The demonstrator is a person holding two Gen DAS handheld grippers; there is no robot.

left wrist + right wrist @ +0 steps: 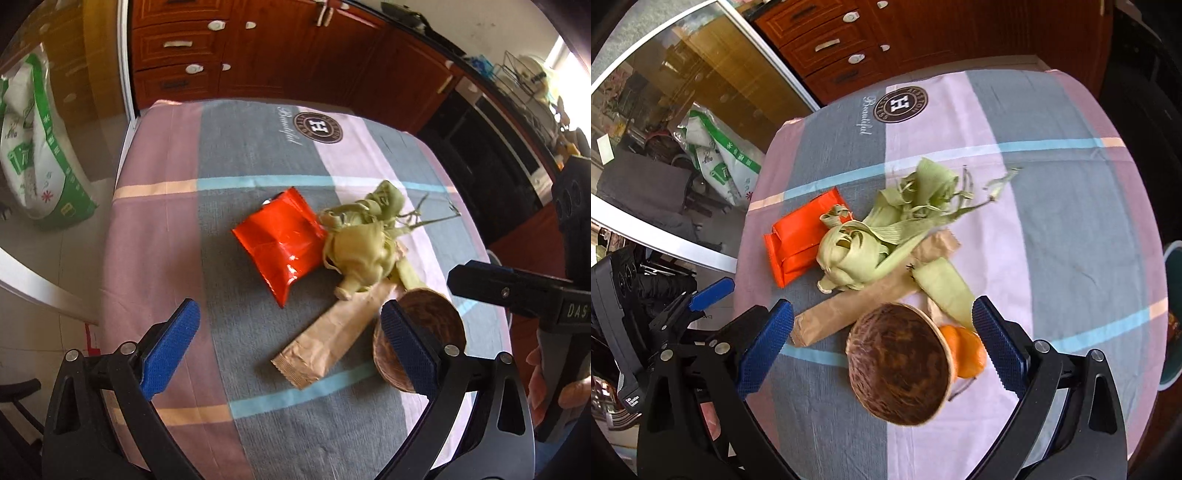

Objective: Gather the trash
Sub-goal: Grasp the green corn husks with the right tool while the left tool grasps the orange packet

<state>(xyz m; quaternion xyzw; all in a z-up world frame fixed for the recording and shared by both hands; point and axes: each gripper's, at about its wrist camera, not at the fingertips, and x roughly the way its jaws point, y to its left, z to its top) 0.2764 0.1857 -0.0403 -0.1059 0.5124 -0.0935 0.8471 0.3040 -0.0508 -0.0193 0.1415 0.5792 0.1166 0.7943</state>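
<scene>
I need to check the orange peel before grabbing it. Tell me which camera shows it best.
The right wrist view: the orange peel shows there, tucked behind the coconut shell beside the right gripper. In the left wrist view the shell hides it completely.

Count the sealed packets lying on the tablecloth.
2. The red packet lies left of the corn husks; the tan paper packet runs diagonally under the husks, beside the coconut shell. Others may be hidden beneath.
</scene>
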